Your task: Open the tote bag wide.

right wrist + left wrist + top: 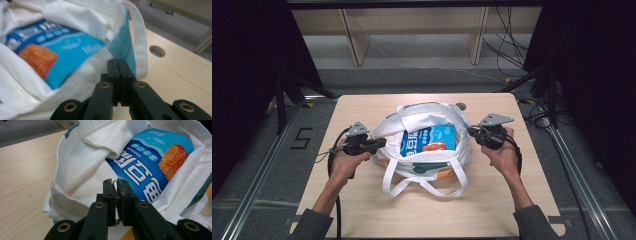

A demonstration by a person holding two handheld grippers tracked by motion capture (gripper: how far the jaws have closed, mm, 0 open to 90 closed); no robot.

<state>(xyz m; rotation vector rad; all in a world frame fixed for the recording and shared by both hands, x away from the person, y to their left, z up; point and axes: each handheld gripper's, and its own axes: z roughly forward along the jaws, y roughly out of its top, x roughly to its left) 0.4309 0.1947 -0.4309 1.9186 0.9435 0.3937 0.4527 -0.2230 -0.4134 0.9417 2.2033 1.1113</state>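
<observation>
A white tote bag [422, 117] lies open in the middle of the wooden table [512, 200]. Inside it is a blue snack packet [429, 140] with an orange picture. My left gripper [382, 143] is at the bag's left rim and my right gripper [470, 131] at its right rim. In the left gripper view the jaws of the left gripper [115, 181] are shut over the bag [75, 165], just short of the packet [150, 157]. In the right gripper view the right gripper [118, 60] is shut against the bag [82, 12] beside the packet [62, 50]. I see no cloth between either pair of jaws.
The bag's handles [422, 185] loop toward the near edge. Something orange [444, 174] peeks from under the bag. A round hole [157, 51] sits in the tabletop behind the bag. Wooden shelving [412, 30] and cables [512, 50] lie beyond the table.
</observation>
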